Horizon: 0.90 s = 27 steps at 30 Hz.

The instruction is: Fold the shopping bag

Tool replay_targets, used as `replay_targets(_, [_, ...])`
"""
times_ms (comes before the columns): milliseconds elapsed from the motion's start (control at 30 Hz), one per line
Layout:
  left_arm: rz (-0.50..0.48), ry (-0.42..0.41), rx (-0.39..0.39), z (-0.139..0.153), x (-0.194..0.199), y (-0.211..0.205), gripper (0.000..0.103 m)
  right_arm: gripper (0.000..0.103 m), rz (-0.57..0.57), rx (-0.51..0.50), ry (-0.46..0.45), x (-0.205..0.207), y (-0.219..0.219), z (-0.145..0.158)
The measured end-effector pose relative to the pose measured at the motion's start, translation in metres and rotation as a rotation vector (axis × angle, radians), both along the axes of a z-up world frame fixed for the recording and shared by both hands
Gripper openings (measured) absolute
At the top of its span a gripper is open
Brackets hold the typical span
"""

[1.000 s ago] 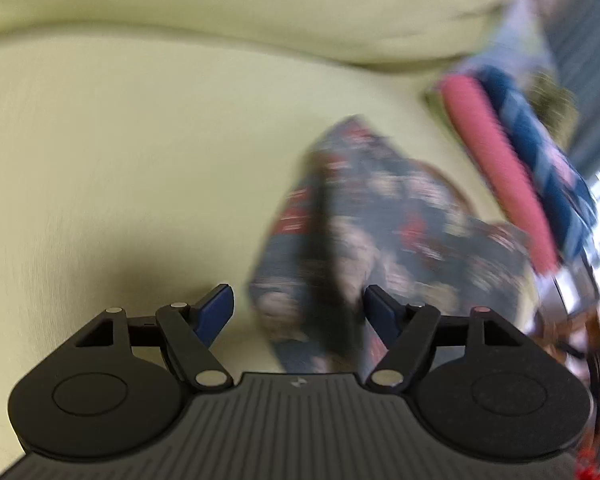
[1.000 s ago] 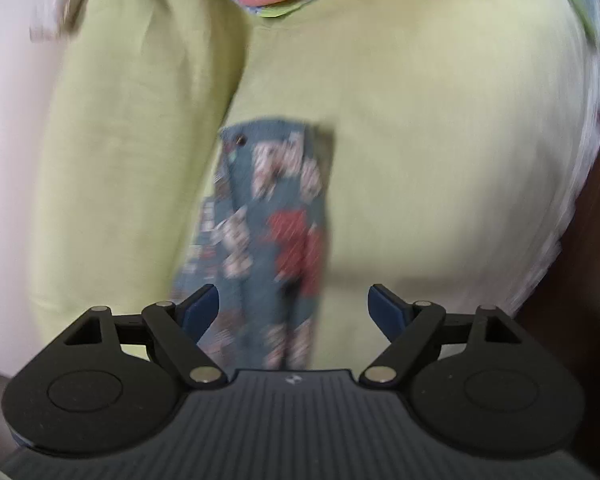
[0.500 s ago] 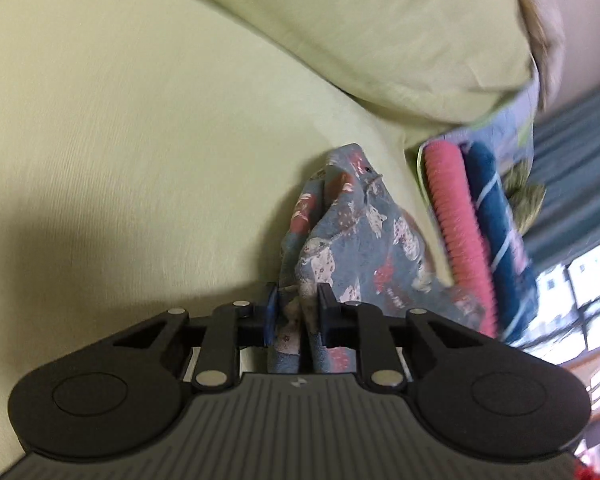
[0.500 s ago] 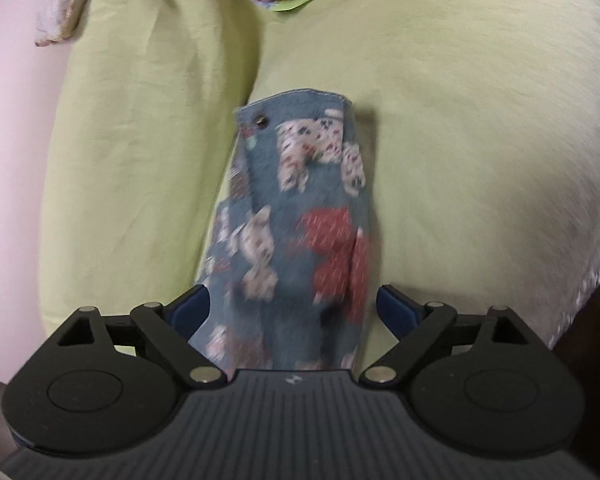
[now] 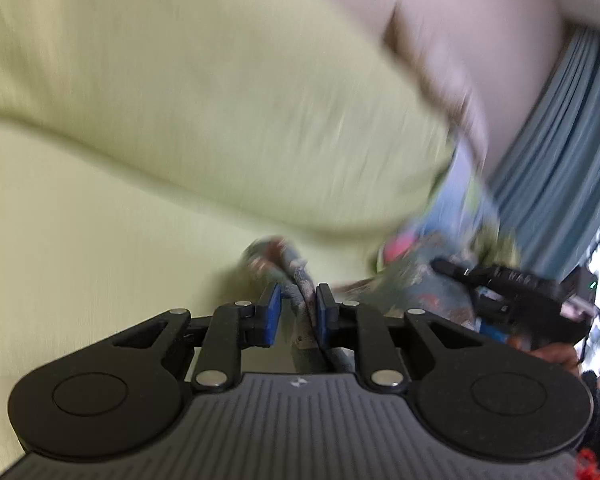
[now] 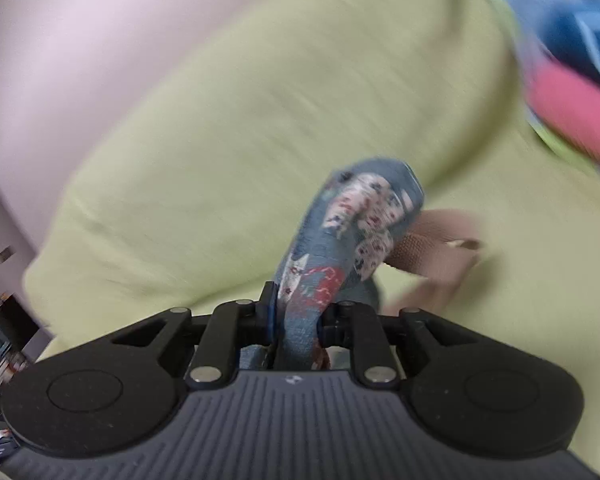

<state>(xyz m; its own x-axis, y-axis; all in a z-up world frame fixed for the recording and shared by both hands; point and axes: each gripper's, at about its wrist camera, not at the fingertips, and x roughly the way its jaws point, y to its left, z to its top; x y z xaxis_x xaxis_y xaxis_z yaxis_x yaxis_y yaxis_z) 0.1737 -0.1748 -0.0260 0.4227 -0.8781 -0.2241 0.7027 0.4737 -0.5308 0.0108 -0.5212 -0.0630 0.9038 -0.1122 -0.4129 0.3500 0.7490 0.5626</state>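
Left wrist view, nearest: the left gripper (image 5: 296,310) was clenched on a bunched edge of the shopping bag (image 5: 300,280), its blue pads almost meeting with the cloth pinched between them.
Right wrist view, nearest: the right gripper (image 6: 298,318) was likewise clamped tight on the shopping bag (image 6: 352,224), whose patterned blue cloth arched up out of the jaws and drooped forward.
Where the bag was: held up between the two grippers above the yellow-green sofa cushion (image 5: 100,240), not lying flat (both views were smeared by motion).
A little further: a tan webbing strap (image 6: 432,240), probably the bag's handle, hung just behind the raised cloth.
Across from the left tool: the right gripper (image 5: 512,292) showed at the far side of the cloth.
Farthest: a pink and blue rolled cloth (image 6: 576,120) lay at the sofa's end.
Step in hand, as I judged it: carrying one part of the bag over for a fold, both ends gripped.
Next move would call for: bringing the two held edges together evenly and laying the cloth down without letting it slip or twist.
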Motion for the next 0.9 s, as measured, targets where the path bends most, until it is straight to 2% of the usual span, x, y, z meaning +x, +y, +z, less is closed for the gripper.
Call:
replay_targets(67, [0.08, -0.087, -0.054, 0.013, -0.017, 0.014, 0.021, 0.016, 0.032, -0.04, 0.016, 0.011, -0.004, 0.016])
replay_targets(100, [0.097, -0.081, -0.041, 0.014, -0.019, 0.016, 0.021, 0.015, 0.048, -0.06, 0.023, 0.016, -0.007, 0.023])
replay_targets(133, [0.097, -0.048, 0.004, 0.012, -0.018, 0.012, 0.021, 0.015, 0.064, -0.079, 0.031, 0.021, -0.009, 0.031])
replay_targets(200, [0.082, 0.017, 0.171, -0.004, -0.012, -0.002, 0.027, 0.023, 0.078, -0.103, 0.069, 0.031, -0.015, 0.041])
replay_targets(233, [0.083, 0.05, 0.268, -0.015, -0.01, -0.008, 0.024, 0.037, 0.033, -0.067, 0.153, 0.033, -0.02, 0.027])
replay_targets(267, [0.09, 0.084, 0.353, -0.025, -0.007, -0.012, 0.022, 0.045, -0.008, -0.032, 0.222, 0.033, -0.025, 0.014])
replay_targets(300, [0.1, 0.117, 0.401, -0.033, -0.004, -0.011, 0.022, 0.047, -0.033, 0.002, 0.246, 0.027, -0.026, -0.001])
replay_targets(333, [0.114, 0.149, 0.416, -0.038, -0.001, -0.006, 0.021, 0.052, -0.04, 0.039, 0.245, 0.016, -0.024, -0.015])
replay_targets(367, [0.122, 0.177, 0.417, -0.041, 0.003, -0.001, 0.021, 0.066, -0.047, 0.083, 0.234, 0.002, -0.02, -0.029])
replay_targets(433, [0.126, 0.22, 0.394, -0.041, 0.009, 0.007, 0.023, 0.074, -0.082, 0.169, 0.207, -0.032, -0.007, -0.056])
replay_targets(500, [0.116, 0.252, 0.367, -0.04, 0.016, 0.009, 0.024, 0.074, -0.104, 0.285, 0.161, -0.067, 0.01, -0.082])
replay_targets(533, [0.107, 0.276, 0.34, -0.04, 0.019, 0.011, 0.028, 0.074, -0.109, 0.352, 0.132, -0.082, 0.022, -0.092])
replay_targets(600, [0.089, 0.324, 0.276, -0.042, 0.021, 0.016, 0.038, 0.075, -0.129, 0.466, 0.07, -0.1, 0.036, -0.108])
replay_targets(667, [0.075, 0.352, 0.215, -0.042, 0.02, 0.017, 0.038, 0.075, -0.149, 0.526, 0.042, -0.106, 0.047, -0.123])
replay_targets(700, [0.064, 0.352, 0.199, -0.041, 0.019, 0.012, 0.038, 0.075, -0.162, 0.518, 0.029, -0.106, 0.051, -0.125])
replay_targets(733, [0.052, 0.347, 0.191, -0.041, 0.018, 0.003, 0.038, 0.07, -0.171, 0.51, 0.022, -0.105, 0.055, -0.125])
replay_targets(767, [0.038, 0.342, 0.192, -0.041, 0.018, -0.006, 0.038, 0.053, -0.17, 0.501, 0.028, -0.102, 0.056, -0.124])
replay_targets(800, [0.022, 0.336, 0.201, -0.041, 0.02, -0.016, 0.038, 0.049, -0.173, 0.488, 0.039, -0.099, 0.058, -0.122])
replay_targets(867, [0.017, 0.316, 0.25, -0.041, 0.023, -0.027, 0.036, 0.039, -0.193, 0.449, 0.084, -0.095, 0.061, -0.118])
replay_targets(900, [0.021, 0.306, 0.277, -0.041, 0.024, -0.028, 0.035, 0.037, -0.2, 0.429, 0.097, -0.097, 0.062, -0.115])
